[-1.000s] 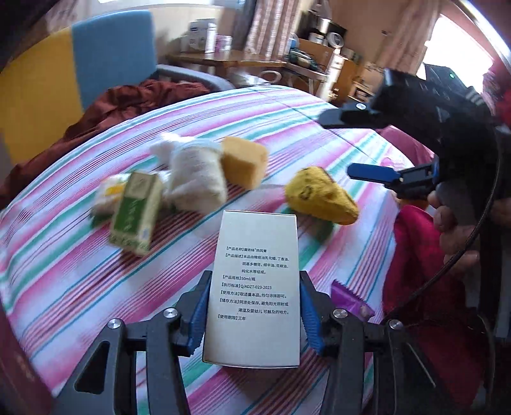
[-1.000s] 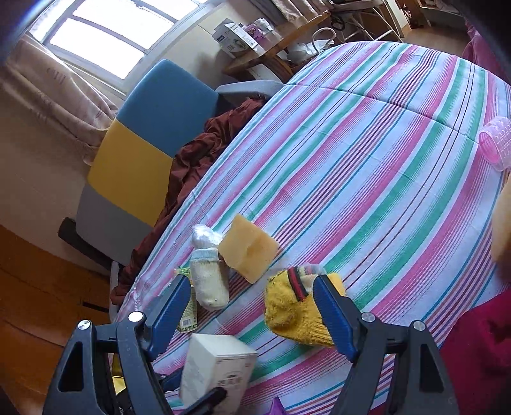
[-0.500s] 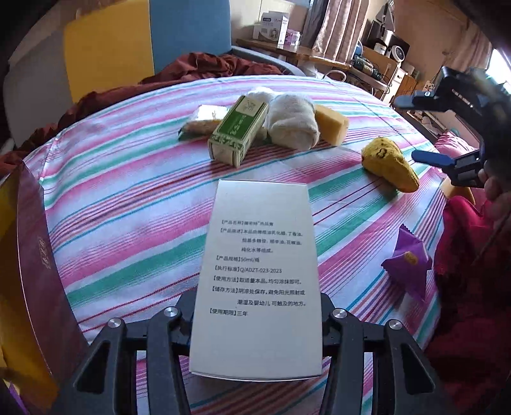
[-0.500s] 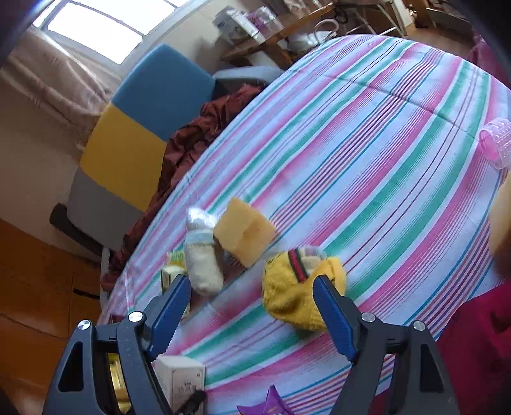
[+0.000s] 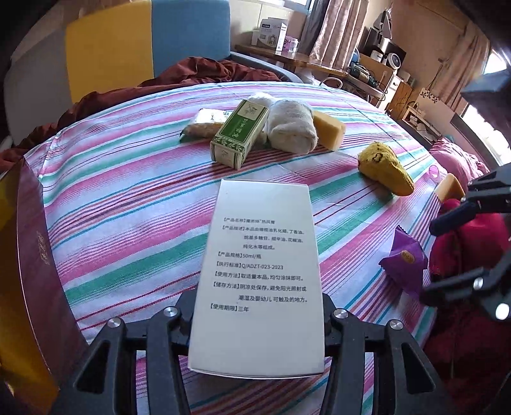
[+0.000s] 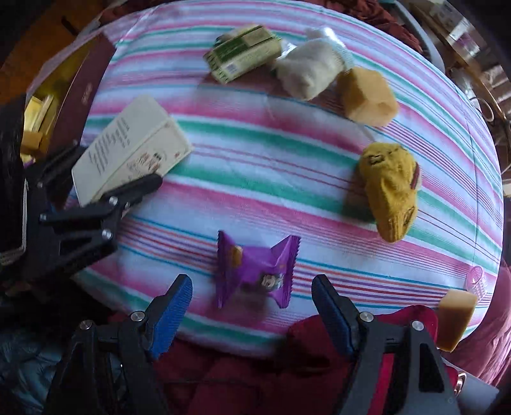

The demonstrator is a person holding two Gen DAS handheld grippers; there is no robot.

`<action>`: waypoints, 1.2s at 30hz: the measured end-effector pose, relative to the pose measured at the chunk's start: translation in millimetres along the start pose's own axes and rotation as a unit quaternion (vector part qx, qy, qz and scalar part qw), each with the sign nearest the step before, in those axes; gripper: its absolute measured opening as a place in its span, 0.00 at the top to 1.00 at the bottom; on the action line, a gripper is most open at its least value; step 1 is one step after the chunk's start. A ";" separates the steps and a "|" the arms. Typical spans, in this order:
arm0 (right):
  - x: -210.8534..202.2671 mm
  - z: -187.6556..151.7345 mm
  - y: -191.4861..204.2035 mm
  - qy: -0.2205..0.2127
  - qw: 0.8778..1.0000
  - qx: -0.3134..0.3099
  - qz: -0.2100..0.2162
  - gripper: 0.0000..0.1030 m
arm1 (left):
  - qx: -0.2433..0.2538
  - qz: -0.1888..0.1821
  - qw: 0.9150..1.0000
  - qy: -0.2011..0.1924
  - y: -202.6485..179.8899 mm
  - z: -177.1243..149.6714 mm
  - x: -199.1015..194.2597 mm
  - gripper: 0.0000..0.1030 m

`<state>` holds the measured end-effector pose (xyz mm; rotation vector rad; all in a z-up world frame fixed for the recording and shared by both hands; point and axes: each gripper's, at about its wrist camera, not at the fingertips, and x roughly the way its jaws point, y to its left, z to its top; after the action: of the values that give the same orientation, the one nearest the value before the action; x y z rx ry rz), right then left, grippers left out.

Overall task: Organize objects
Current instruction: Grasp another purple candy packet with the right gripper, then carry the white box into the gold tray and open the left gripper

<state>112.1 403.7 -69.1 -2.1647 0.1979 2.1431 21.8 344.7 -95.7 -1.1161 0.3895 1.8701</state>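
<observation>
White box (image 5: pixel 258 274) sits pinched in my left tool (image 5: pixel 255 322), hovering over the striped bed (image 5: pixel 127 204) with the maroon case (image 5: pixel 28 255) at nine o'clock. My right tool (image 6: pixel 252 306) hangs spread over the purple wrapper (image 6: pixel 255 268), jaws just narrowing. Next, I judge: drop the box in, then close on the wrapper.

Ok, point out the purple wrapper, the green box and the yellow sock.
purple wrapper (image 6: pixel 255 271): right wrist view, middle of packet.
green box (image 5: pixel 239 134): left wrist view, long green side.
yellow sock (image 6: pixel 389 188): right wrist view, mid-body.

Yellow-and-blue chair (image 5: pixel 140 41), wooden side table (image 5: pixel 306 62), pink curtains (image 5: pixel 338 28), daylight
</observation>
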 end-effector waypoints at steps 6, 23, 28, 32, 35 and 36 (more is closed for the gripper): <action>28.4 14.9 1.4 0.031 0.999 0.001 -0.029 0.57 | -0.002 -0.002 1.000 -0.005 -0.7 -0.6 0.7 0.49; 32.6 26.3 -39.3 -0.052 0.992 0.108 0.038 0.58 | -0.009 -0.002 1.000 -0.004 -1.8 0.3 2.1 0.47; 31.7 17.7 -35.9 -0.051 0.994 0.096 0.014 0.62 | -0.019 0.004 1.000 -0.011 -2.3 -1.1 -0.1 0.49; 23.9 26.0 -36.0 -0.090 0.989 0.119 0.021 0.63 | -0.016 0.009 1.000 -0.016 -3.6 -3.5 -2.2 0.50; 21.3 38.8 -35.2 -0.135 0.981 0.137 0.023 0.63 | -0.010 0.019 1.000 -0.017 -5.1 -5.9 -3.1 0.50; 23.4 42.4 -35.0 -0.147 0.978 0.144 0.031 0.63 | -0.009 0.023 1.000 -0.017 -5.5 -6.9 -3.2 0.50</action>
<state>75.7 444.0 -94.0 -1.6853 0.5198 2.2695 30.7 341.6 -95.9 -1.0933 0.3825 1.9335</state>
